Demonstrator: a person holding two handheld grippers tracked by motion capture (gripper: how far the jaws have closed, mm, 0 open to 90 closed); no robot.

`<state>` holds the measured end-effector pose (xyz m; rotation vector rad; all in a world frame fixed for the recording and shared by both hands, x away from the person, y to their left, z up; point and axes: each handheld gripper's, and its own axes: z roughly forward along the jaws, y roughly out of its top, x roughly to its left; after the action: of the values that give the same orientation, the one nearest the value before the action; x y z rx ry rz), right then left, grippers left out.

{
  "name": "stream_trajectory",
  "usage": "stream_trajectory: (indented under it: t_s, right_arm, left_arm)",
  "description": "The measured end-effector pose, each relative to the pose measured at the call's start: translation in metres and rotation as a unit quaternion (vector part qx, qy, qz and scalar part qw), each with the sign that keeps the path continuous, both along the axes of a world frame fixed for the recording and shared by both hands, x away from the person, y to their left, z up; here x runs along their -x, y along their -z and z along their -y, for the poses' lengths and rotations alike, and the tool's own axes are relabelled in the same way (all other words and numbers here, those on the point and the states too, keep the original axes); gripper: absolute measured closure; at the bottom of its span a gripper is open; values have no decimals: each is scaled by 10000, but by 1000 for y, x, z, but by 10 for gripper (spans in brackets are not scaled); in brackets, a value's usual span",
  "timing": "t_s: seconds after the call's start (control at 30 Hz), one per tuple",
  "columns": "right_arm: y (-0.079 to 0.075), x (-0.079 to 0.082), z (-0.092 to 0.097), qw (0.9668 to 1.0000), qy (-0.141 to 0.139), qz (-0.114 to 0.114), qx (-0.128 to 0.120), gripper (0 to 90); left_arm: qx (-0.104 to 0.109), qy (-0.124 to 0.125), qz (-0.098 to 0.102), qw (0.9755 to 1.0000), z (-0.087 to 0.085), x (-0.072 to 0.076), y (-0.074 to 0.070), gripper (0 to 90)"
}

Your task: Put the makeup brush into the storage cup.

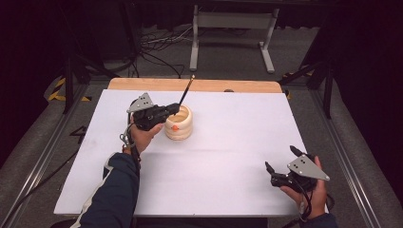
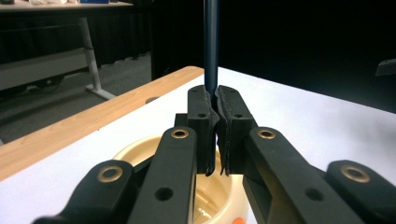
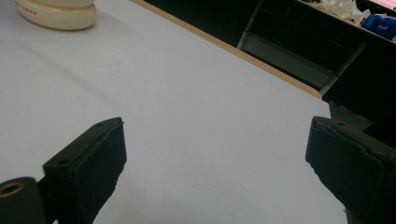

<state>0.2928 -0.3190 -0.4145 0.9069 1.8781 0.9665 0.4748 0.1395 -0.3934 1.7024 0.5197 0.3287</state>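
High view: the left gripper (image 1: pixel 172 110) is held over the rim of a cream ribbed holder (image 1: pixel 179 124) standing on the white table top (image 1: pixel 214 156). A dark pen (image 1: pixel 186 93) is clamped between its jaws and is tilted up and away, above the holder. The right gripper (image 1: pixel 280 165) is kept near the table's near right corner, well apart from the holder, with its jaws spread wide.

Left gripper view: the jaws are closed narrowly on the pen (image 2: pixel 211 46), which rises upright from the pads (image 2: pixel 233 121). The holder (image 2: pixel 140 154) is seen directly below.

Right gripper view: both pads (image 3: pixel 100 158) are set wide apart with nothing gripped. The holder (image 3: pixel 60 14) is seen at the upper left.
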Motion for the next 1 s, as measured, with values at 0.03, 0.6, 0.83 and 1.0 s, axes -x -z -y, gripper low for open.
stream_trajectory:
  t_s: [0.03, 0.6, 0.83, 1.0]
  right_arm:
    - [0, 0, 0, 10000, 1, -1, 5, 57]
    - [2, 0, -1, 10000, -31, -36, 49, 58]
    - [2, -1, -2, 10000, -37, -52, 46, 58]
    - [2, 0, -2, 10000, -40, -39, 56, 58]
  left_arm:
    - [0, 0, 0, 10000, 0, 0, 0, 847]
    - [-401, -210, -42, 9990, 6, -9, 26, 847]
    - [-416, -223, -78, 9989, 3, -8, 31, 847]
    - [-466, -202, -72, 9987, 2, -7, 34, 846]
